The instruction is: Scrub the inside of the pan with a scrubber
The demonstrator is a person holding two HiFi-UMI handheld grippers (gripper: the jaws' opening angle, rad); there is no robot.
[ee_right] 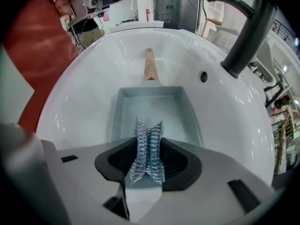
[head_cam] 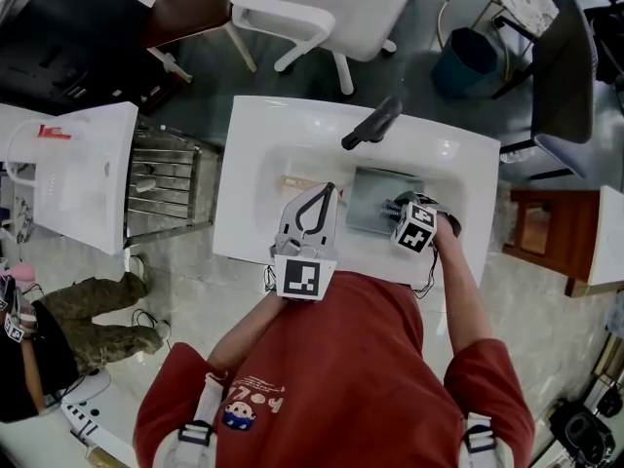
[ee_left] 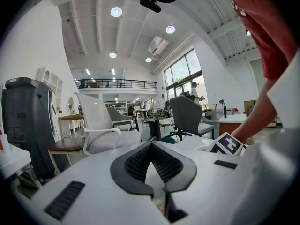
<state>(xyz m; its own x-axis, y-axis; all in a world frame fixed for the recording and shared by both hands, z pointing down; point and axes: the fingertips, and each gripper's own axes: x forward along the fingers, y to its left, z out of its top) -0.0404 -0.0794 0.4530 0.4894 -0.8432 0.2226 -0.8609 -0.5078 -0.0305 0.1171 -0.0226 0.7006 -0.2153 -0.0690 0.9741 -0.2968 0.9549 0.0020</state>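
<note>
With the fingers of our right gripper [ee_right: 149, 142] clenched on the steel-mesh scrubber [ee_right: 148, 165], we should press firmly across the pan [ee_right: 150, 104] floor; the left gripper [ee_left: 151, 146] is closed, empty.

Faucet [ee_right: 248, 32] over far sink rim [ee_right: 84, 86]; pan [ee_right: 150, 109] interior apparently open.

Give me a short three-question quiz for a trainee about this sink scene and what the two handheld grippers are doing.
1. True or false: the right gripper is clamped on the silver metal-mesh scrubber.
2. Fill in the blank: the left gripper points away from the sink, its jaws ____ with nothing between them.
3. Where is the rectangular grey metal pan with the wooden handle?
A. lying inside the white ceramic sink
B. clamped in the left gripper
C. upside down on the sink's rim

Key: 1 true; 2 shut; 3 A.
</note>
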